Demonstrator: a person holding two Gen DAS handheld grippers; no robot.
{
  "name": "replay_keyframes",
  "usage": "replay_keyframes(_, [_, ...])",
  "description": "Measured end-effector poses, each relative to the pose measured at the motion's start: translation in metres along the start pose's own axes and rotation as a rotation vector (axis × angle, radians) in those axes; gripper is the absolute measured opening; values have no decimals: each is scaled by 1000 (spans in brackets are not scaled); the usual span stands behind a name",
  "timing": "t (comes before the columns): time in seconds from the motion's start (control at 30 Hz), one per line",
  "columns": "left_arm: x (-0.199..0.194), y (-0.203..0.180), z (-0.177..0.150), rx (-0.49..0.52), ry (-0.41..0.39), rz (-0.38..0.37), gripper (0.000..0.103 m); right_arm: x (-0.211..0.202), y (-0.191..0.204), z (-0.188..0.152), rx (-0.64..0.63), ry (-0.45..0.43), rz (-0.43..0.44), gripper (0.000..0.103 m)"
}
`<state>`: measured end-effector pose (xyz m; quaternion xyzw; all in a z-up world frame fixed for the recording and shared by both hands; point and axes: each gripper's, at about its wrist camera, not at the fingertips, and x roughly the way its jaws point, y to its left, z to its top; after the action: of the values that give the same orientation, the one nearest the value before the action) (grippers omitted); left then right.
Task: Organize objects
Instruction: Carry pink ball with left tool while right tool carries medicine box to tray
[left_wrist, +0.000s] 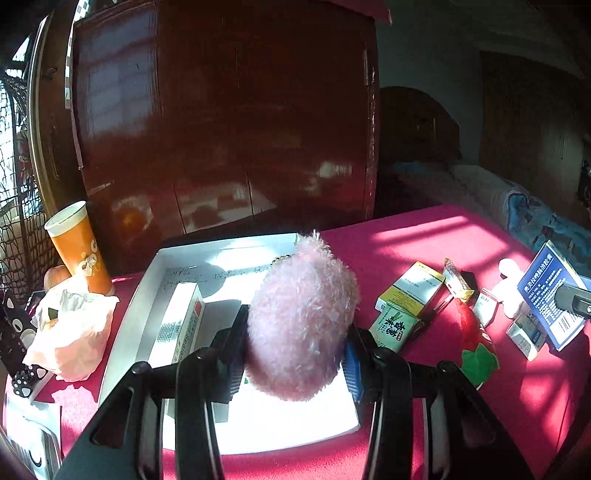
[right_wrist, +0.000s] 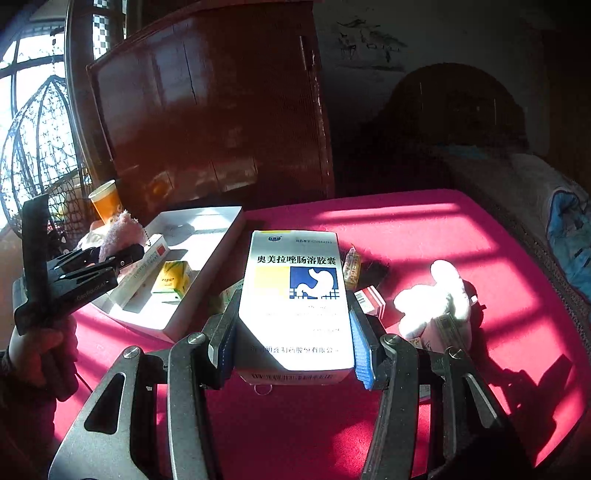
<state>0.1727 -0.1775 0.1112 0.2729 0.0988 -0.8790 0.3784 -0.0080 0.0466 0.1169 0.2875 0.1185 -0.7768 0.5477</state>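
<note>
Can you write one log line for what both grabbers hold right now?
left gripper: shut on pink plush toy | right gripper: shut on white medicine box | white tray: nearby

sunlit red table (right_wrist: 424, 229), dark wardrobe (left_wrist: 221, 110)

Left gripper (left_wrist: 293, 354): black frame, long slots in arms, round shiny screws, blue pads inside fingers (left_wrist: 352, 369). Right gripper (right_wrist: 293, 343): same dark metal frame, silver round screws, blue ribbed pads. From side: black handle, small pale writing on finger. Dark sleeve (right_wrist: 11, 373) at wrist.
</note>
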Motion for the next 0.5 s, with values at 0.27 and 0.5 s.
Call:
replay_keyframes(0.27, [-7,32,-6,-76,-7,20,43,-8,18,36,-33,-49,33,51])
replay_keyframes(0.5, [-14,55,-6,-105,-22,55,43,-10,44,74,-65,-87,81,51])
